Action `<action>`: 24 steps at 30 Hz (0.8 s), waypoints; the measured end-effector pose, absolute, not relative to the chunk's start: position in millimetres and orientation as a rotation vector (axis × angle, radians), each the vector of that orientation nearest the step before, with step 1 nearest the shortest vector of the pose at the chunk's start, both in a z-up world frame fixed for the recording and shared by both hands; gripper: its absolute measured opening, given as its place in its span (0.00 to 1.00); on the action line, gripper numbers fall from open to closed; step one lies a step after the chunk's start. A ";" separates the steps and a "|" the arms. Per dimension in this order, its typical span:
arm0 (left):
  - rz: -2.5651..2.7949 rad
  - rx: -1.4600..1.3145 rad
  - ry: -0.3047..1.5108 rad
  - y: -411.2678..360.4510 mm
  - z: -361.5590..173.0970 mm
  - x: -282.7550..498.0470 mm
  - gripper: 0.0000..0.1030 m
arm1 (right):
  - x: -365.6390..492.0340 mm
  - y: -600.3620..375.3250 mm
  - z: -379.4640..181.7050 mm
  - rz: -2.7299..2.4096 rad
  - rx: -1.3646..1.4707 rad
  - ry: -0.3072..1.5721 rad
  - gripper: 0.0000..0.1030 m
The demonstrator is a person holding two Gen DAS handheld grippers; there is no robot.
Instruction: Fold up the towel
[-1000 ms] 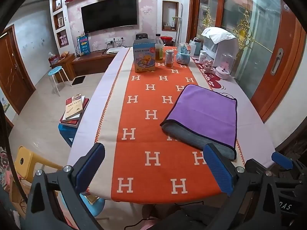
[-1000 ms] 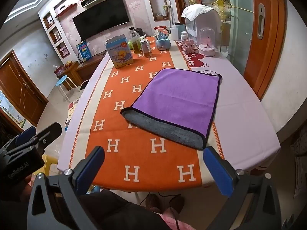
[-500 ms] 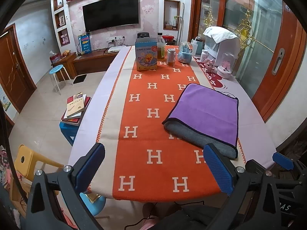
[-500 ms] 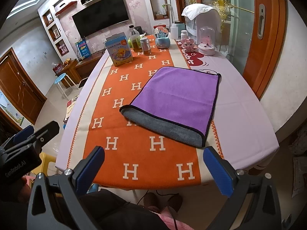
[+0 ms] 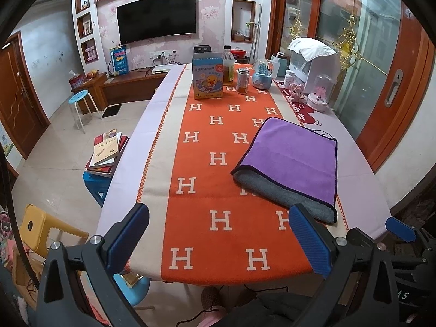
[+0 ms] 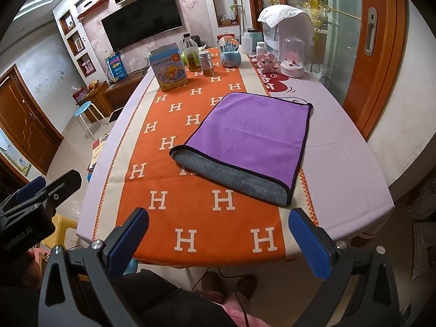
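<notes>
A purple towel (image 5: 294,158) with a grey underside lies folded on the table's orange H-pattern runner (image 5: 218,185), toward the right; it also shows in the right wrist view (image 6: 253,133), with its grey fold at the near edge. My left gripper (image 5: 218,237) is open and empty, held back over the table's near edge. My right gripper (image 6: 218,239) is open and empty, also back from the towel, near the table's front edge. Neither touches the towel.
At the table's far end stand a blue duck box (image 5: 207,77), a bottle (image 5: 228,65), a jar (image 5: 242,80), a snow globe (image 5: 262,74) and a white appliance (image 5: 313,62). Books on a blue stool (image 5: 106,152) and a yellow stool (image 5: 41,226) stand left.
Both grippers have drawn back and risen slightly from the table; the towel looks a bit farther away. The towel itself has not moved.
</notes>
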State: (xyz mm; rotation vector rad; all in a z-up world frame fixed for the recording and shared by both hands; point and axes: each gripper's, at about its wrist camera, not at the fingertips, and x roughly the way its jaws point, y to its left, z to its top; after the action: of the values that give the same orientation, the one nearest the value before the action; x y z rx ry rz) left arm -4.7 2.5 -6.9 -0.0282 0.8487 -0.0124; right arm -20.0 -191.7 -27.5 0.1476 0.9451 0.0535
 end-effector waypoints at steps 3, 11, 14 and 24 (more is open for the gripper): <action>-0.020 -0.029 0.853 4.0 -9.0 -6.9 0.99 | -19.4 -190.8 -27.0 0.053 0.146 0.946 0.99; -0.055 -0.028 0.873 13.2 -8.0 -6.8 0.99 | -30.7 -190.3 -33.0 0.041 0.144 0.947 0.99; -0.069 -0.027 0.885 16.7 -9.4 -4.6 0.99 | -31.2 -188.6 -32.4 0.034 0.143 0.949 0.99; -0.142 0.002 0.899 28.3 -18.6 12.1 0.99 | -33.2 -176.9 -38.1 -0.031 0.187 0.950 0.99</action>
State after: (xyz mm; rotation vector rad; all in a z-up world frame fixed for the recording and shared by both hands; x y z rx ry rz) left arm 12.1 28.3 -18.6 0.0015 0.8992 -0.1416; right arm -33.2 -176.9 -38.1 0.1865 0.9503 -0.0309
